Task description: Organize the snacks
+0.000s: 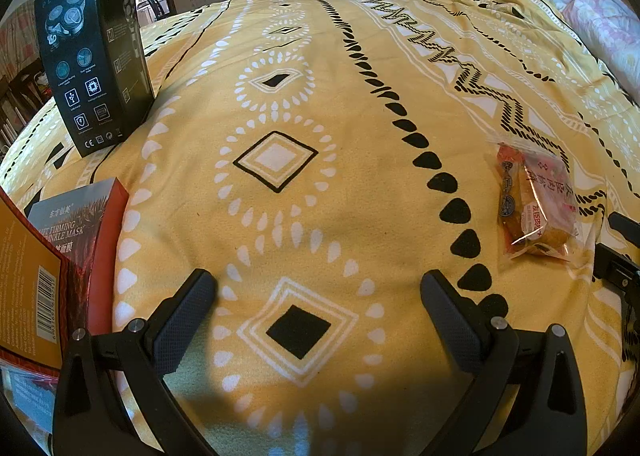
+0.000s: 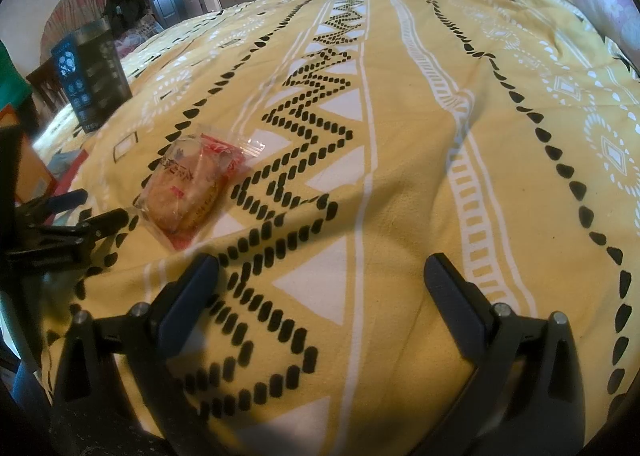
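Both wrist cameras are hovering low over the yellow patterned bedspread (image 1: 320,67), looking forward across it toward the cluttered far side. Both are taking in the wrapped snack (image 1: 534,201) and black box (image 2: 90,75), probably from side-by-side positions.

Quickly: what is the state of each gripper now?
Left gripper: open, holding nothing.
Right gripper: open, holding nothing.

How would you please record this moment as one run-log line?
left gripper: open, empty | right gripper: open, empty | snack packet: lying on yellow bedspread, ungrasped, between grippers | black box: upright, far left
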